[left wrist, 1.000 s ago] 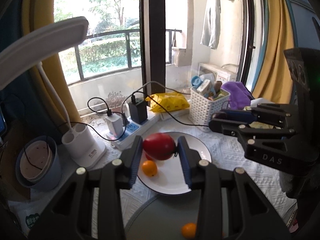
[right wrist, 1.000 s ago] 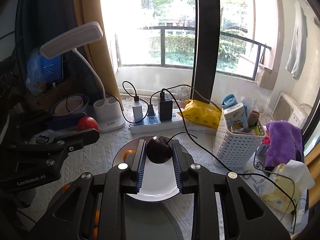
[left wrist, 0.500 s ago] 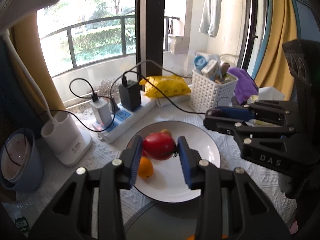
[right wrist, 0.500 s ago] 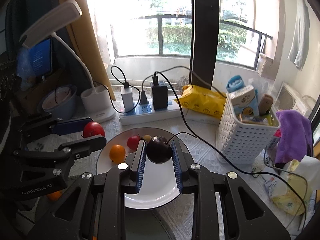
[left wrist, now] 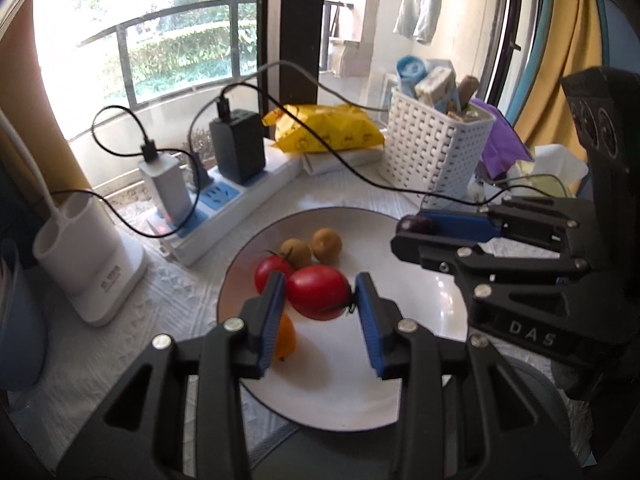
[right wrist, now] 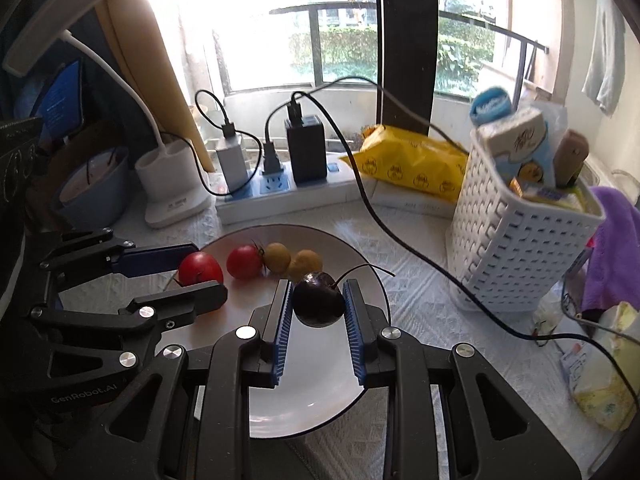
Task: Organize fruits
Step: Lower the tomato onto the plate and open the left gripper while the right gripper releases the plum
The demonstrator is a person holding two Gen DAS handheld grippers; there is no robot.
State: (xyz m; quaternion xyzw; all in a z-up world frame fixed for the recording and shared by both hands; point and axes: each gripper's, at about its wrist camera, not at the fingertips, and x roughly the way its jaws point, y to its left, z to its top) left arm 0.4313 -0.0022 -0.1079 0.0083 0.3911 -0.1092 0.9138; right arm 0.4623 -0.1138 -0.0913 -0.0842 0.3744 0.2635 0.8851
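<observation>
Fruit sorting over a white plate (left wrist: 420, 396), seen from both wrist cameras. The left gripper (left wrist: 320, 300) pinches a red tomato (left wrist: 318, 297) between its blue pads, the fruit held above the plate's left half. The right gripper (right wrist: 318, 300) pinches a dark cherry (right wrist: 319, 299) with a curved stem, likewise over the plate; in the left wrist view the cherry sits at the tip of the right gripper, ahead and to the right of the left tongs. Just beyond the left pad lies a second, smaller red tomato (left wrist: 273, 272) on the plate, and past it two yellow-brown round fruits (left wrist: 312, 246) side by side. An orange fruit (left wrist: 285, 342) rests on the plate beneath the left pad. Farther ahead of both tongs stand a power strip (right wrist: 280, 192) with chargers plugged in, a yellow packet (right wrist: 404, 164) and, to the right, a white woven basket (right wrist: 516, 256) holding cartons. A white lamp base (left wrist: 86, 264) stands left of the left tongs. Plate and clutter rest on a pale textured cloth (right wrist: 420, 284).
</observation>
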